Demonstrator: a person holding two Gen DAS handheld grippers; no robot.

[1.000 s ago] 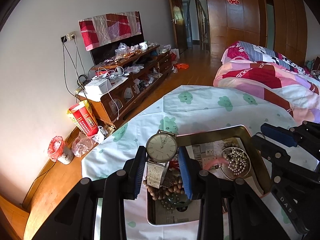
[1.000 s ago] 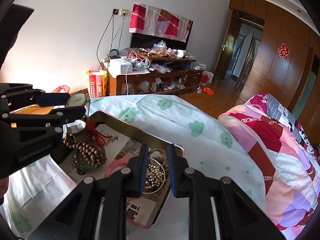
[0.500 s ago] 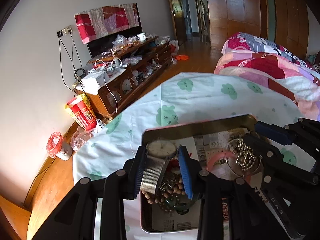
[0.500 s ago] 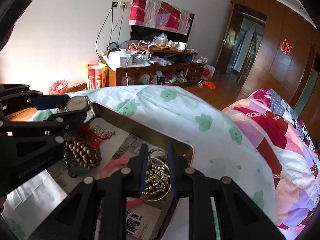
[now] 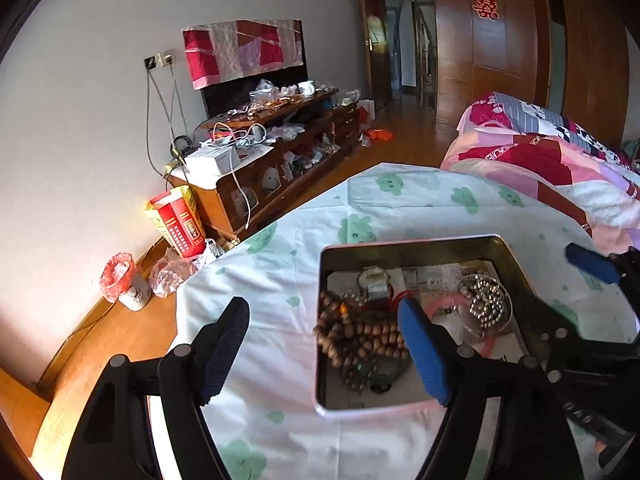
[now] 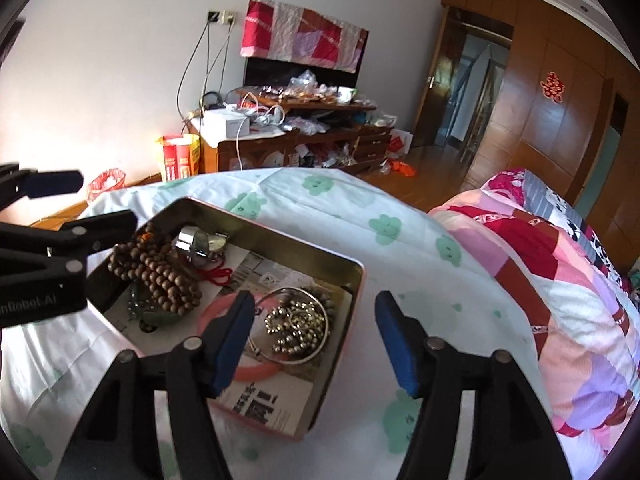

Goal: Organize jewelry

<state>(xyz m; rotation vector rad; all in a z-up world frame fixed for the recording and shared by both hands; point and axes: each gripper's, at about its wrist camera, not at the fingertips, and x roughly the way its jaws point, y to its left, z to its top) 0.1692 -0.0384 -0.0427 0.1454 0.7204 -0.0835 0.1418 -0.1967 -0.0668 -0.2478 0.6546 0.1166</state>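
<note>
1. I hold two black grippers with blue pads over a rectangular gold-coloured metal tin point(image 5: 408, 245) that sits on a pale sheet printed with green clouds point(image 5: 384, 204).
2. My left gripper point(image 5: 324, 350) is opening wide, its pads touching nothing; one finger is over the sheet left of the tin, the other over the tin's middle.
3. My right gripper point(image 6: 316, 336) is also opening; its left finger is above the tin, its right finger over the sheet, and neither pad touches anything.
4. In the tin's far left part lies a silver wristwatch with a metal mesh band point(image 5: 374, 280), beside a string of brown wooden beads point(image 5: 356, 338).
5. On the right side lies a heap of small silver-coloured beads point(image 6: 296, 322) inside a thin silver bangle, over a pink ring.
6. I judge the step to be setting pieces down in the tin, both just let go. Next I would draw both tools back and look for any jewelry outside the tin; I see none.
7. Readable writing: part of "GenRobot.AI" on the left gripper's body; the printed paper lining the tin is too small to read.
</note>
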